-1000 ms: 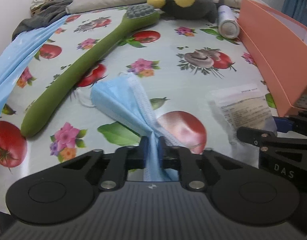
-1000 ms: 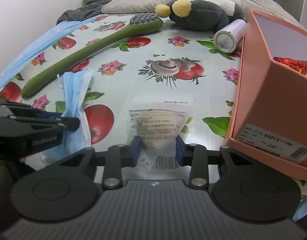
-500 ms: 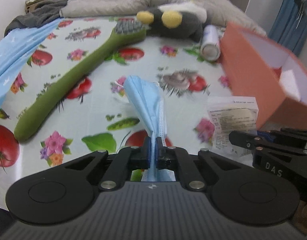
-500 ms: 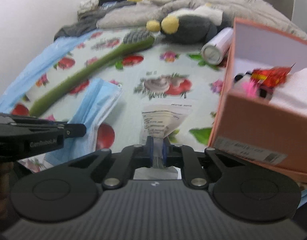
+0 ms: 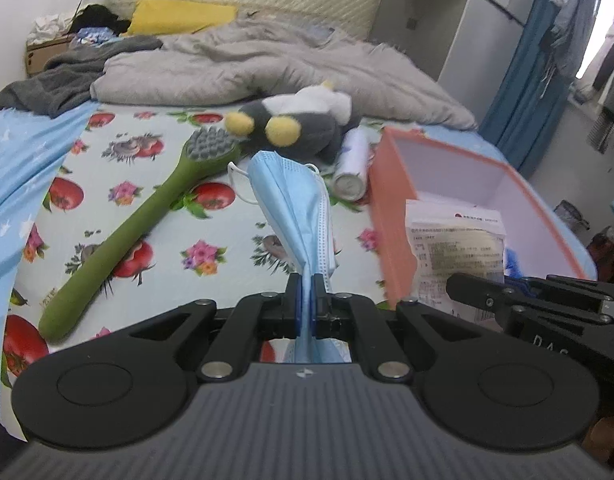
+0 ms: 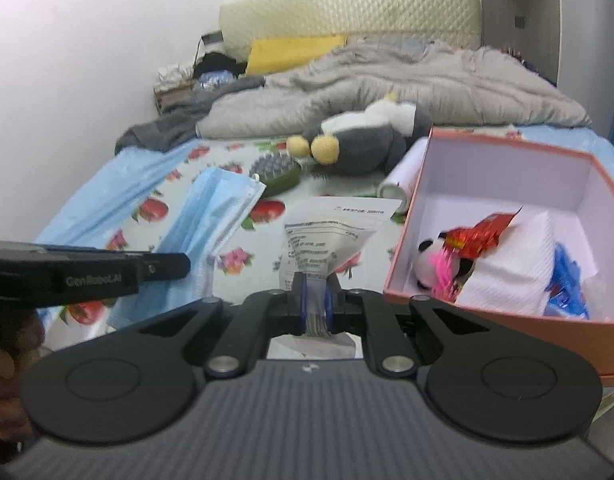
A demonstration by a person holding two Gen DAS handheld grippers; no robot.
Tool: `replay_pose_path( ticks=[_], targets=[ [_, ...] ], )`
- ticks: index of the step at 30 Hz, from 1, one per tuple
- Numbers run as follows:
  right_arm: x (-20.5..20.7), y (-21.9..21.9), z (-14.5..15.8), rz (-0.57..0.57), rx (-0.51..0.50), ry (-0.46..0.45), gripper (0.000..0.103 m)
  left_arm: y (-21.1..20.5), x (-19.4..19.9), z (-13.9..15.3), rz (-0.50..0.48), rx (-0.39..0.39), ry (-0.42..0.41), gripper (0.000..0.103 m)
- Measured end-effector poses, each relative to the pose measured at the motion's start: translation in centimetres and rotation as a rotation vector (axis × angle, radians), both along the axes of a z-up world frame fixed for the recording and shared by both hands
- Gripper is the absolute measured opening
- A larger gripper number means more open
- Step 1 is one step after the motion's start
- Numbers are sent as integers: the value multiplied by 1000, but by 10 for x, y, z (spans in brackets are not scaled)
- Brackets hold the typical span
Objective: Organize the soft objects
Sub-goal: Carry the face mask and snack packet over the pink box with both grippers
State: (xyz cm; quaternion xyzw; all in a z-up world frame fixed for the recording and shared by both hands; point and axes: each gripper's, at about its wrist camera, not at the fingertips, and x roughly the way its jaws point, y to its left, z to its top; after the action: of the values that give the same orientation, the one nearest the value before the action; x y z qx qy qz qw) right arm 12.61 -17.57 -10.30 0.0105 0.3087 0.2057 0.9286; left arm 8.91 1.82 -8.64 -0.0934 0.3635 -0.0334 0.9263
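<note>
Both sets of fingers (image 5: 305, 296) (image 6: 315, 298) now clamp mask (image 5: 291, 196) and packet (image 6: 327, 232), lifted beside the pink box (image 6: 507, 184), ready to drop in.

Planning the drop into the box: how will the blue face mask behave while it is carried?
Probably floppy: the face mask folds and bunches where the left tongs pinch it. Likely very light, being thin pleated fabric. Its loose ear loop sticks out and might snag on the orange box rim.
</note>
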Motion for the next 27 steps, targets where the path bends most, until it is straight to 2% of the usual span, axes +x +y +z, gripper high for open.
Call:
replay_pose_path(
  ticks=[9,16,21,27],
  targets=[
    [-15,-14,36,-36,21,-73,12,-4,-17,38,-19,-43,-54,5],
    [-20,-31,57,-78,39,-99,12,-19,-16,58,-61,-63,-81,5],
    [-17,-45,64,-114,42,-108,13,-40,-5,69,-118,-68,-101,5],
    [-11,-66,62,-171,39,-92,13,-66,12,71,-191,-85,-89,5]
  ],
)
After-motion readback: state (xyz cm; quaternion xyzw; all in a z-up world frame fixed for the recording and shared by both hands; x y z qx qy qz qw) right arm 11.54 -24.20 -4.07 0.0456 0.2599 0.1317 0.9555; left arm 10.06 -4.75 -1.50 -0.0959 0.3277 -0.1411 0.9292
